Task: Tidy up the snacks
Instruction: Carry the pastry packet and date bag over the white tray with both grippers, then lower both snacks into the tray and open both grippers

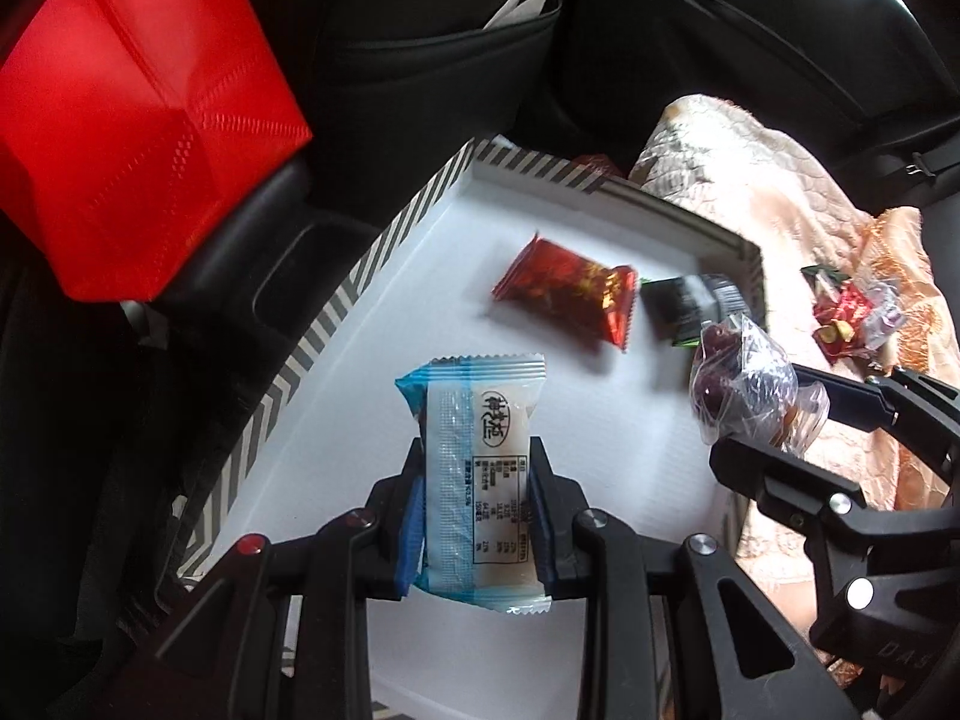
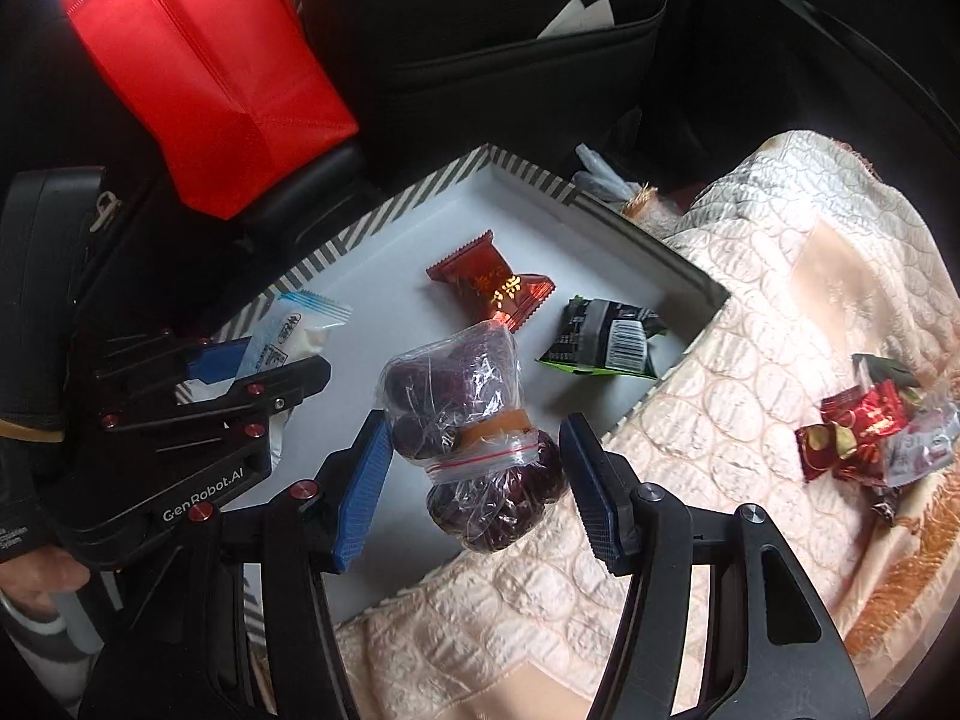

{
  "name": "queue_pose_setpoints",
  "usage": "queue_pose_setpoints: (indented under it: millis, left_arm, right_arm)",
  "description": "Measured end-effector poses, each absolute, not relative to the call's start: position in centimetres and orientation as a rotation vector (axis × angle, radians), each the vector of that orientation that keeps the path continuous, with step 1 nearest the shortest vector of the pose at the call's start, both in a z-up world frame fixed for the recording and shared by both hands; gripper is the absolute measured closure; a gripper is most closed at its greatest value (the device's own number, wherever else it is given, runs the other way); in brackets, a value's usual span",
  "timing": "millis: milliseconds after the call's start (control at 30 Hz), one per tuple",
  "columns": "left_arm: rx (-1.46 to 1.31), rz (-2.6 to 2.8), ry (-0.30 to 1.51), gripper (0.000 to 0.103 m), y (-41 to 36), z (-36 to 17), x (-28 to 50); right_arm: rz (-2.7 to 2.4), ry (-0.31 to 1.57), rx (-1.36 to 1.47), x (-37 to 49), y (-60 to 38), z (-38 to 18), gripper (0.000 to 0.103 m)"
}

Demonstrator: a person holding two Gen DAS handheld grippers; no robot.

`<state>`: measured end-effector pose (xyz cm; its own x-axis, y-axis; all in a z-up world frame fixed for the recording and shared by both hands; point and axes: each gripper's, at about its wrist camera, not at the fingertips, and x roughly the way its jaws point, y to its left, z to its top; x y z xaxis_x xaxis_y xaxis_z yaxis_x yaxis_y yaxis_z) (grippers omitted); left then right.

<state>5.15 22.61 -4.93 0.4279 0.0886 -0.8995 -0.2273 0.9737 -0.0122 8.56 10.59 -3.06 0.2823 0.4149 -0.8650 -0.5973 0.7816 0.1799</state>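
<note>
A white box with a striped rim (image 1: 372, 258) (image 2: 396, 204) holds a red snack packet (image 1: 567, 291) (image 2: 489, 288) and a black-green packet (image 1: 690, 306) (image 2: 600, 339). My left gripper (image 1: 477, 480) (image 2: 258, 360) is shut on a blue-white snack packet (image 1: 474, 468) (image 2: 294, 330) above the box floor. My right gripper (image 2: 474, 468) (image 1: 798, 414) is open. A clear zip bag of dark fruit (image 2: 474, 420) (image 1: 744, 384) sits between its fingers over the box's right edge, not pinched.
A red bag (image 1: 132, 120) (image 2: 210, 72) stands at the back left. A peach quilted blanket (image 2: 750, 330) (image 1: 780, 210) lies to the right, with a pile of loose snack packets (image 2: 870, 432) (image 1: 852, 312) on it. A dark seat-back pocket (image 2: 528, 42) is behind.
</note>
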Motion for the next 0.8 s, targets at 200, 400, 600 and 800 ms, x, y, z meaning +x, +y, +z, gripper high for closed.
queue_pose_setpoints:
  millis: [200, 400, 600, 800]
  left_arm:
    - [-0.148, 0.223, 1.139, 0.071, 23.2, -6.6, 5.9]
    - [-0.153, 0.240, 1.164, 0.071, 23.4, -7.8, 6.1]
    - [-0.149, 0.256, 1.179, 0.070, 23.3, -8.3, 6.2]
    - [-0.142, 0.274, 1.164, 0.029, 23.4, -8.1, 6.1]
  right_arm:
    - [0.670, 1.125, -0.226, 9.5, 11.7, -5.1, 0.046]
    - [0.663, 1.138, -0.282, 9.7, 13.0, -6.2, 0.053]
    - [0.676, 1.128, -0.245, 9.7, 12.6, -5.8, 0.053]
    - [0.681, 1.119, -0.173, 9.4, 10.8, -4.4, 0.053]
